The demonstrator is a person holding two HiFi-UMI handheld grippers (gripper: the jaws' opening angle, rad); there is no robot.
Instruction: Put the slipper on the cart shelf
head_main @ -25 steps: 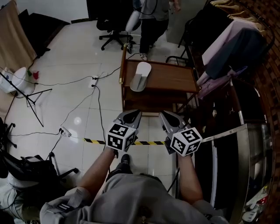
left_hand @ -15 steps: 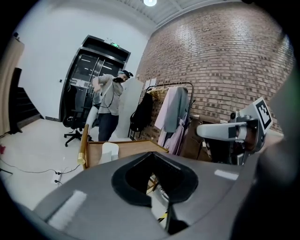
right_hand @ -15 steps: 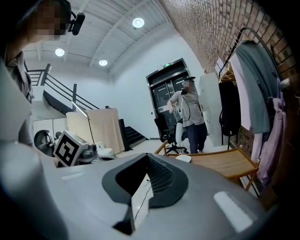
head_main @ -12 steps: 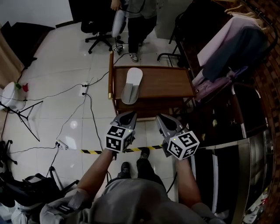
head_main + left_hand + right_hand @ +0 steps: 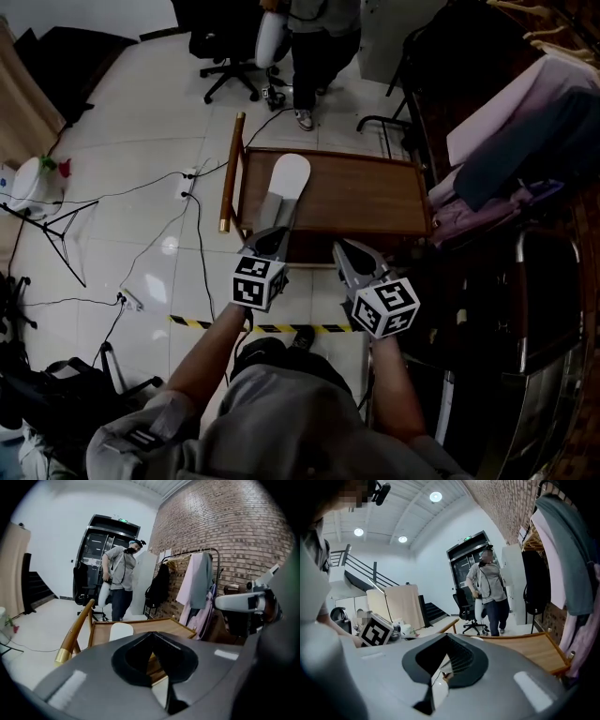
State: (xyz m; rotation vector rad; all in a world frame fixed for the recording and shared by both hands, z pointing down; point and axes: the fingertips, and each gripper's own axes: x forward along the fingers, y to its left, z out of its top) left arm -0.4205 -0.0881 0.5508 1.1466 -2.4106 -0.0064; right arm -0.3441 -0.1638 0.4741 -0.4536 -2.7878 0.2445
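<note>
A grey-and-white slipper lies on the left part of the brown wooden cart's top shelf, toe pointing away from me. My left gripper is shut and empty, its tip just short of the slipper's heel at the cart's near edge. The right gripper is also shut and empty, beside it and in front of the cart's middle. Looking along the left gripper, the slipper's white toe shows on the cart. From the right gripper view, that gripper points over the cart top.
A person stands beyond the cart beside an office chair. A clothes rack with hanging garments crowds the right. Cables and a power strip lie on the tiled floor at left, with a tripod. Yellow-black tape crosses the floor under my grippers.
Both grippers have come closer to the cart; the left tip now reaches its near edge by the slipper's heel. The slipper has stayed in place on the shelf.
</note>
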